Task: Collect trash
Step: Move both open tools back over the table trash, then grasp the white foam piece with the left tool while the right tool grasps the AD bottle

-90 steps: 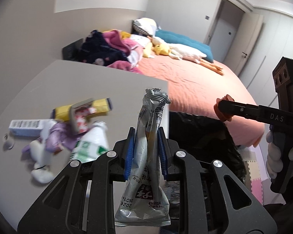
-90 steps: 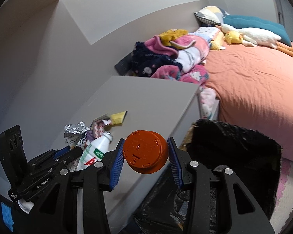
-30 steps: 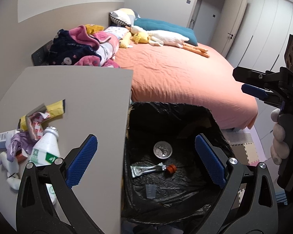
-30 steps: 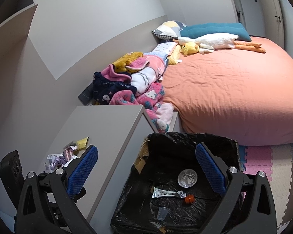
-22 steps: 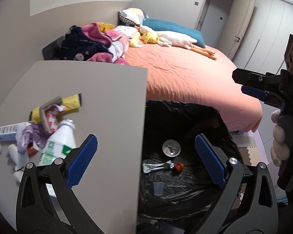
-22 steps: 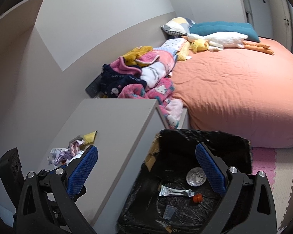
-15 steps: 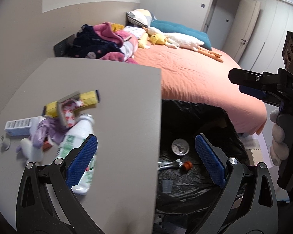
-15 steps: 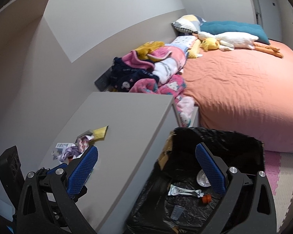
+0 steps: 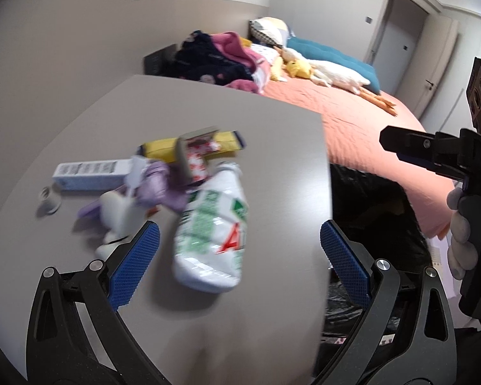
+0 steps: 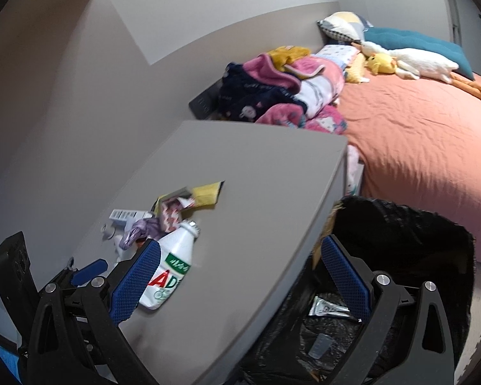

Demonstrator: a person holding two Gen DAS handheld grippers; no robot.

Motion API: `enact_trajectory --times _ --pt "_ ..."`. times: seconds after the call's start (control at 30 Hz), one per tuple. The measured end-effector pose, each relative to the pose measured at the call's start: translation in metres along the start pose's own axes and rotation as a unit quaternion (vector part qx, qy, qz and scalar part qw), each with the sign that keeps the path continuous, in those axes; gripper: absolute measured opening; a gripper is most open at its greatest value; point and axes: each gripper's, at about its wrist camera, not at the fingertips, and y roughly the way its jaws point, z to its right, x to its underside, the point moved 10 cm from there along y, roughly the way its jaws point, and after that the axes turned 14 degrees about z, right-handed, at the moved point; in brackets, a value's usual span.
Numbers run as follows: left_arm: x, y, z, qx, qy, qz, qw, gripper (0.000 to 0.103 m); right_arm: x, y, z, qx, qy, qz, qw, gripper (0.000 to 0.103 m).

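While both jaws gape empty, white bottle [image 9: 213, 224] lies between left gripper's [image 9: 237, 261] pads, on table [image 9: 272, 147].

I read red letters "AD" on the label of the white bottle [image 10: 171, 272], lower left of the right wrist frame; the green panel above them carries white characters I cannot make out. In the left wrist frame, centre, motion blur leaves only a red "A" on that label. At the right edge of the left wrist frame, I read white letters "DAS", cut off by the frame, on the black body of the right gripper [image 9: 410, 150].
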Motion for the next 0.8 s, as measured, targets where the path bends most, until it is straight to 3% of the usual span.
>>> enact_trajectory --times 0.47,0.8 --pt "0.020 0.000 -0.080 -0.060 -0.031 -0.006 0.9977 0.096 0.042 0.046 -0.055 -0.019 -0.015 -0.067 0.997 0.100" --pt "0.030 0.020 -0.115 -0.075 -0.029 -0.022 0.9965 0.093 0.072 0.083 -0.078 -0.013 -0.006 -0.108 0.994 0.100"
